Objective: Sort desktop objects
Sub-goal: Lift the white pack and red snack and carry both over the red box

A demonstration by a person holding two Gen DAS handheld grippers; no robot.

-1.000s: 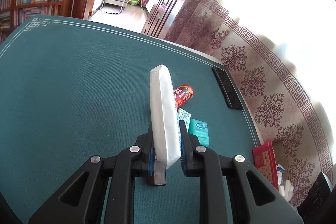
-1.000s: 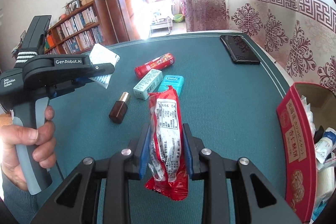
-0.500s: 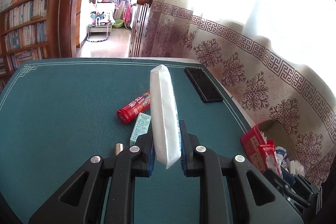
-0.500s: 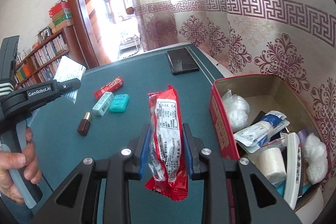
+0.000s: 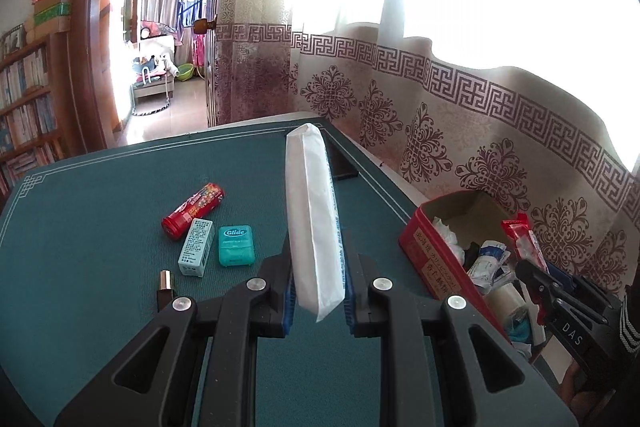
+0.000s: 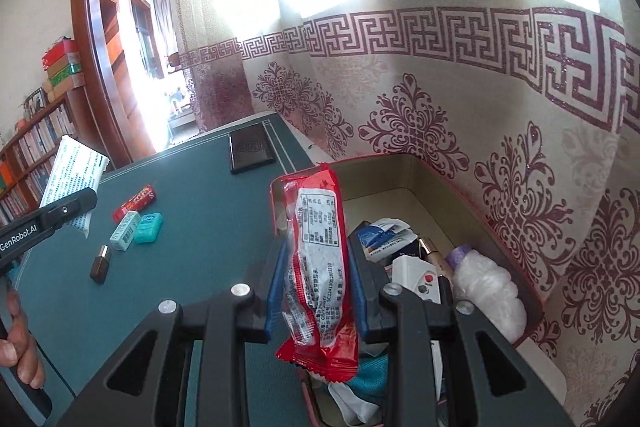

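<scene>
My left gripper (image 5: 318, 259) is shut on a white tissue pack (image 5: 312, 211), held on edge above the green table mat. In the right wrist view the same pack (image 6: 74, 183) shows at the far left. My right gripper (image 6: 316, 259) is shut on a red snack packet (image 6: 318, 259), which hangs over the near left corner of the red tin box (image 6: 404, 159). From the left wrist view, the red box (image 5: 432, 259) stands to the right, with the red snack packet (image 5: 524, 239) over it.
On the mat lie a red tube (image 5: 192, 211), a white carton (image 5: 196, 247), a teal floss case (image 5: 236, 245), a small brown bottle (image 6: 100, 265) and a black phone (image 6: 251, 148). The box holds several items. A patterned curtain (image 6: 480, 107) hangs behind it.
Both grippers swung right with their loads. The red box came into the left wrist view, and the snack packet went from over the mat to over the box.
</scene>
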